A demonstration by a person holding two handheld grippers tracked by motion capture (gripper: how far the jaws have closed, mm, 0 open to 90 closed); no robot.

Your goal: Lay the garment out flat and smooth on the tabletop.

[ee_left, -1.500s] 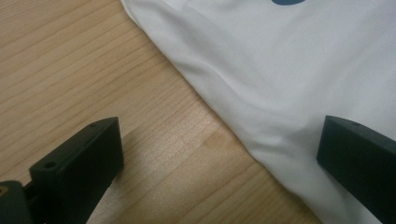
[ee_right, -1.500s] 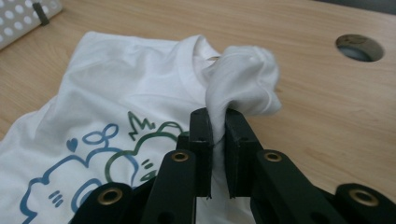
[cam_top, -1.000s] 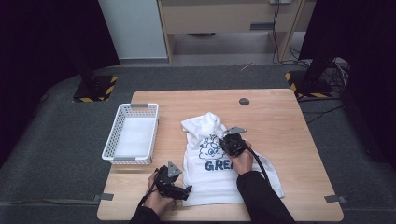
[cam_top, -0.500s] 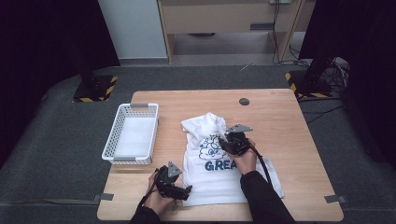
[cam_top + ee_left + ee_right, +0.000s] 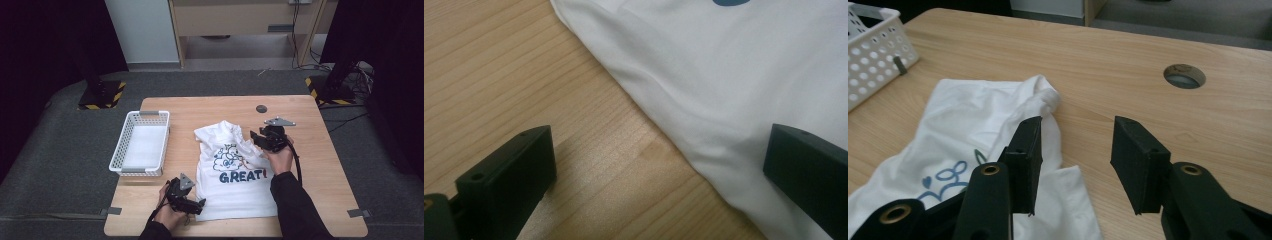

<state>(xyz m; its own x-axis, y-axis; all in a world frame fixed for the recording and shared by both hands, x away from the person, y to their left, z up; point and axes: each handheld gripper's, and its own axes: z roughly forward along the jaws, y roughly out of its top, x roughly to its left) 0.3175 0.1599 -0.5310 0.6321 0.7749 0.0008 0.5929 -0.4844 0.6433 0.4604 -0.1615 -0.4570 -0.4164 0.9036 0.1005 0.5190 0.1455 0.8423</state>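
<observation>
A white T-shirt (image 5: 235,185) printed with "GREAT!" lies on the wooden table (image 5: 310,165), its top end bunched. My left gripper (image 5: 200,205) sits low at the shirt's near left corner. In the left gripper view its jaws stand wide open (image 5: 659,150), one over bare wood and the other over the shirt's edge (image 5: 734,65). My right gripper (image 5: 255,137) hovers above the shirt's upper right side. Its jaws have just been opening and stand apart (image 5: 1075,145) with nothing between them, over the crumpled cloth (image 5: 973,115).
A white perforated basket (image 5: 142,145) stands to the left of the shirt, also seen in the right gripper view as a basket corner (image 5: 868,55). A round cable hole (image 5: 261,108) lies in the table's far part. Bare wood lies to the right of the shirt.
My right gripper has lifted off the shirt's print and moved farther away and to the right, with its jaws spreading. The left gripper has stayed put.
</observation>
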